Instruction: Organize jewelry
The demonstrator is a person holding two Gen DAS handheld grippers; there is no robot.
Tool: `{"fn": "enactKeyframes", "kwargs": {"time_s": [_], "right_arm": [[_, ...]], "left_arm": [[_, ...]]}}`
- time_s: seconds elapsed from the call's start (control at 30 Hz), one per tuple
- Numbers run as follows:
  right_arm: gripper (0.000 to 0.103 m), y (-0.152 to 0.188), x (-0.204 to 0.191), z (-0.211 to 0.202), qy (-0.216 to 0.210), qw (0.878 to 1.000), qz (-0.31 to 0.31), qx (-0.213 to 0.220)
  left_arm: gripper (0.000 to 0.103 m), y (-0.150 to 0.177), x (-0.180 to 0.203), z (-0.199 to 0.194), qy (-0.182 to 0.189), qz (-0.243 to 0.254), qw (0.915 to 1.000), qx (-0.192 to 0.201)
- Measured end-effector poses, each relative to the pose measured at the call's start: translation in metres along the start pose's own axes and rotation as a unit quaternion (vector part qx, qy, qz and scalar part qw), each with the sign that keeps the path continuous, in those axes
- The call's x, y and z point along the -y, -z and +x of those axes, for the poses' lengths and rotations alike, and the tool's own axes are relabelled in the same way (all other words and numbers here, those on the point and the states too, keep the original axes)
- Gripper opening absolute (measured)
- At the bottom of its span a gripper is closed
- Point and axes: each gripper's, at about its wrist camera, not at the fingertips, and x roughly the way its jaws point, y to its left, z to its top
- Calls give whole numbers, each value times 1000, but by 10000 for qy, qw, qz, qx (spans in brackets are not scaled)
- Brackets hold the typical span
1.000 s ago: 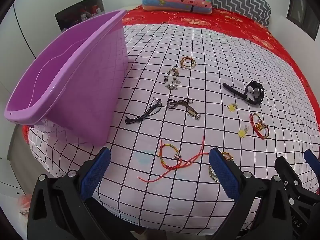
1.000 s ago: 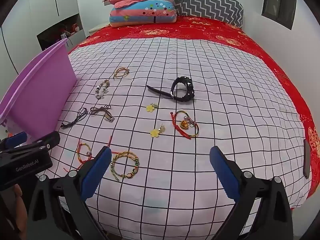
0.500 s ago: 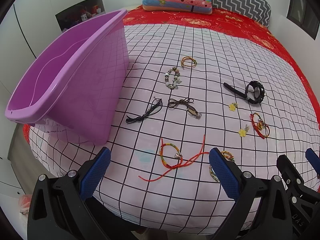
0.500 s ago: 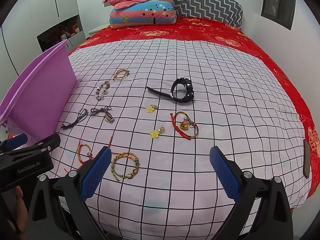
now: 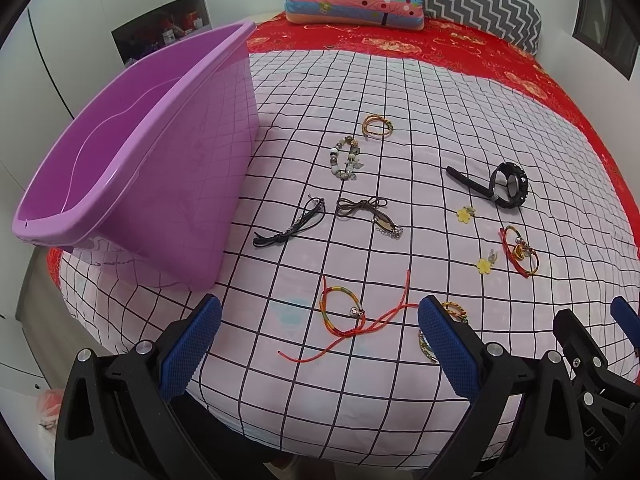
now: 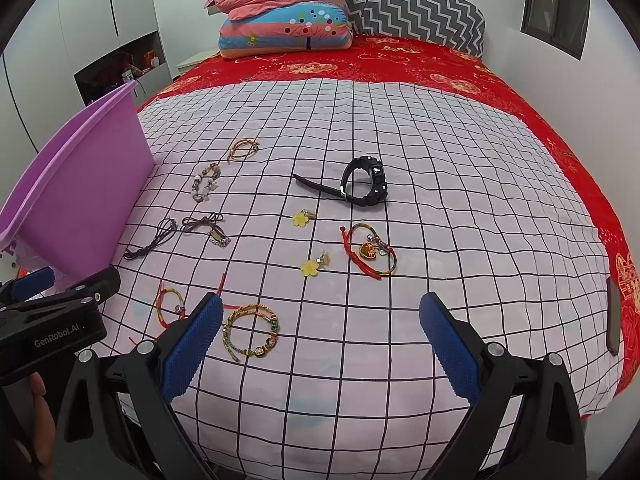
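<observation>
Several pieces of jewelry lie on a pink checked sheet. A red cord bracelet lies nearest my left gripper, which is open and empty. A green-gold beaded bracelet lies by the left fingertip of my right gripper, which is open and empty. Farther off lie a black watch, a red heart-charm bracelet, two yellow flower earrings, a black cord, a brown cord necklace, a bead bracelet and a gold bangle.
An empty purple tub stands on the bed's left edge. Folded blankets and pillows lie at the head of the bed on a red cover. A dark phone lies at the right edge. The left gripper's body shows at the right view's left.
Both grippers have drawn back and up slightly, so the bed and jewelry sit a little farther off. Nothing on the bed has moved.
</observation>
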Motion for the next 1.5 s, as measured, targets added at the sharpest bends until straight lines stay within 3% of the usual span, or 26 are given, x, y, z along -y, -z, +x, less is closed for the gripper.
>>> {"fn": "enactKeyframes", "kwargs": {"time_s": [1.5], "right_arm": [[94,4,1,2,-60,10000,8,44]], "left_arm": [[97,-1,1,1,-39,90,9999,40]]}}
